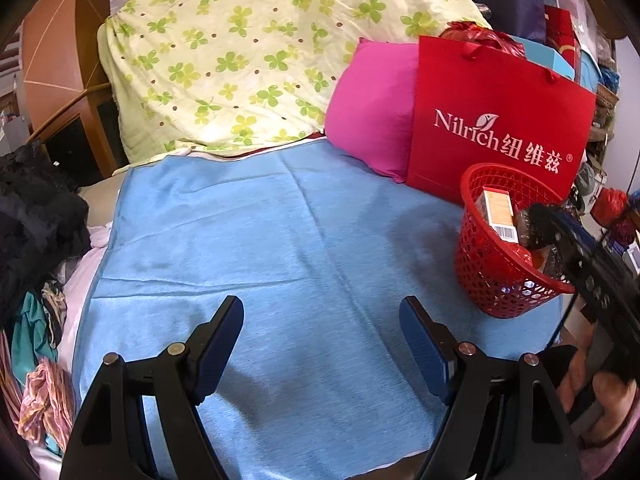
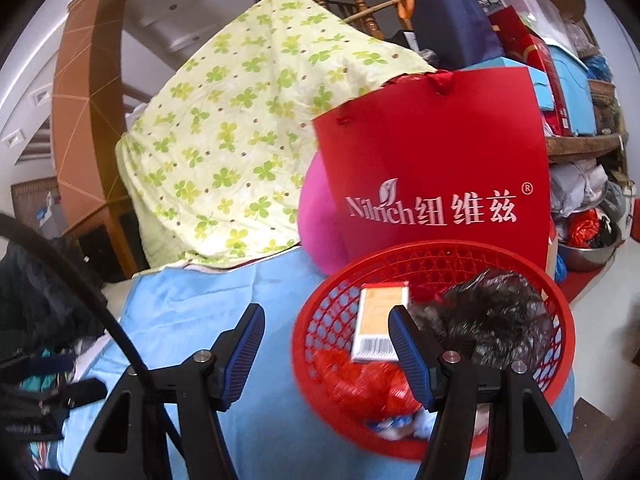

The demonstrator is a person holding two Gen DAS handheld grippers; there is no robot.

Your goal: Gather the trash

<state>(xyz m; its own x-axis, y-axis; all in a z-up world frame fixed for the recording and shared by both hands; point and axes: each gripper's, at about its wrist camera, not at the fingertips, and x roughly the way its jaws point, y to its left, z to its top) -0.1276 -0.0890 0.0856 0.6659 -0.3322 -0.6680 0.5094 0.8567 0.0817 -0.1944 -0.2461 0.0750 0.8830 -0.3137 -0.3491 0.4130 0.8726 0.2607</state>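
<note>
A red mesh basket (image 1: 486,268) stands at the right edge of the blue towel (image 1: 280,248); it also shows in the right wrist view (image 2: 320,304). It holds an orange-white carton (image 2: 380,326), a dark crumpled plastic bag (image 2: 492,316) and a red plastic bag (image 2: 368,386). My left gripper (image 1: 322,312) is open and empty above the bare towel. My right gripper (image 2: 326,322) is open and empty over the basket's near left rim; it shows in the left wrist view (image 1: 560,232) at the basket's right side.
A red "Nilrich" paper bag (image 1: 500,120) and a pink cushion (image 1: 368,116) stand behind the basket. A green-flowered quilt (image 1: 240,60) is piled at the back. Dark clothes (image 1: 36,208) lie at the left. Boxes and shelves (image 2: 568,88) are at the right.
</note>
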